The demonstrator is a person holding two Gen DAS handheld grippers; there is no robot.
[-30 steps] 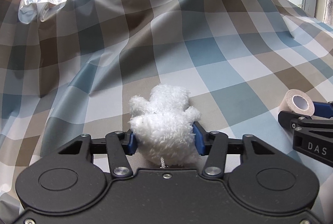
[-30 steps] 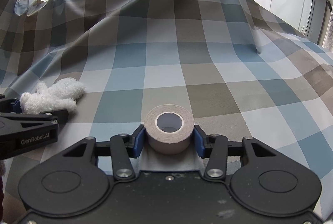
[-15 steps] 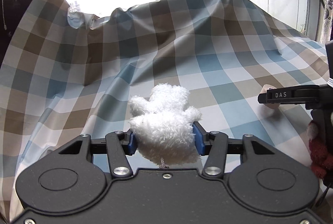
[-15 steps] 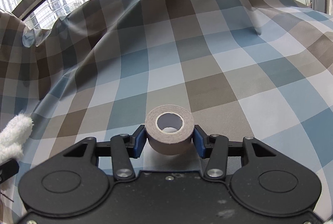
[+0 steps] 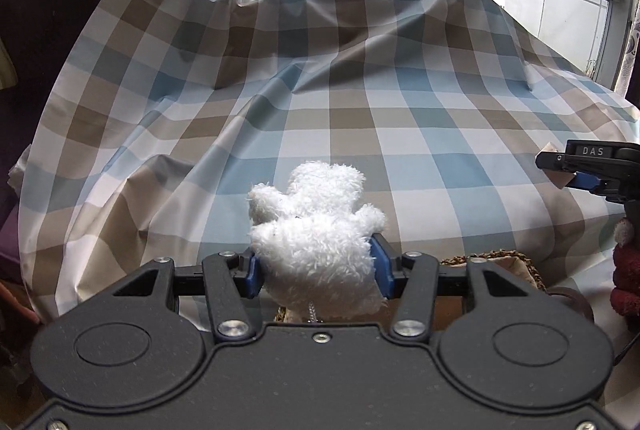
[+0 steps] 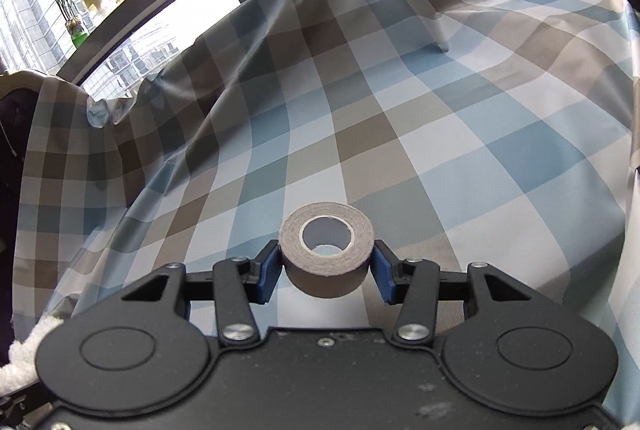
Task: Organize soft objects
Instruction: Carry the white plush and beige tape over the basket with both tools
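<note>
My left gripper (image 5: 316,266) is shut on a fluffy white plush toy (image 5: 316,230), held above the checked cloth (image 5: 360,110); the toy's limbs stick out past the blue pads. In the right wrist view my right gripper (image 6: 326,270) is shut on a roll of beige tape (image 6: 326,250), lifted off the cloth (image 6: 400,110), its hole facing the camera. The right gripper (image 5: 588,166) also shows at the right edge of the left wrist view, level with the toy. A bit of the white plush (image 6: 24,354) shows at the lower left of the right wrist view.
A woven basket rim (image 5: 500,258) lies just below and right of my left gripper. A red plush item (image 5: 626,270) sits at the right edge. A dark padded chair back (image 5: 48,10) stands far left. Windows and potted plants (image 6: 76,22) lie behind the draped cloth.
Both grippers have lifted and pulled back from the cloth with their loads still held. The basket rim has come into the left wrist view. The right wrist view has rolled.
</note>
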